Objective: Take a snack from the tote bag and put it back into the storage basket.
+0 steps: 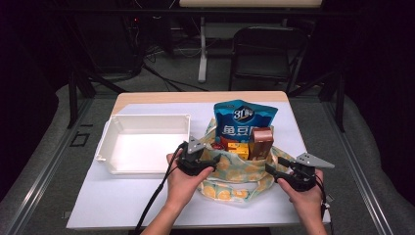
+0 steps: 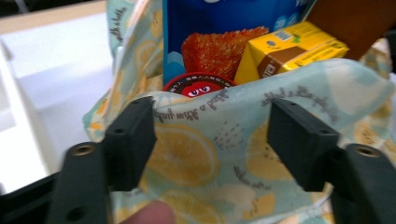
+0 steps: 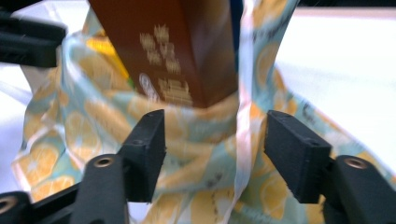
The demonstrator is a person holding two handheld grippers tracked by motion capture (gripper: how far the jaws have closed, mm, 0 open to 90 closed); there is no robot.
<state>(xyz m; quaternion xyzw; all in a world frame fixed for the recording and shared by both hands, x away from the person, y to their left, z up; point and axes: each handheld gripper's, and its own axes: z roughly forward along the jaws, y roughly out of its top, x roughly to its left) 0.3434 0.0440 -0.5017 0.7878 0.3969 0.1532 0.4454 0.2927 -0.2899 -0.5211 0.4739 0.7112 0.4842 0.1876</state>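
A lemon-print cloth bag sits mid-table, stuffed with a blue snack bag, a brown carton and a yellow box. My left gripper is at the bag's left side and my right gripper at its right side. In the left gripper view the gripper is open, with the bag's cloth just beyond it, a red round lid and the yellow box above. In the right gripper view the open gripper faces the cloth under the brown carton.
An empty white tray lies left of the bag, close to my left hand. A white sheet covers the table. A black chair and table legs stand beyond the far edge.
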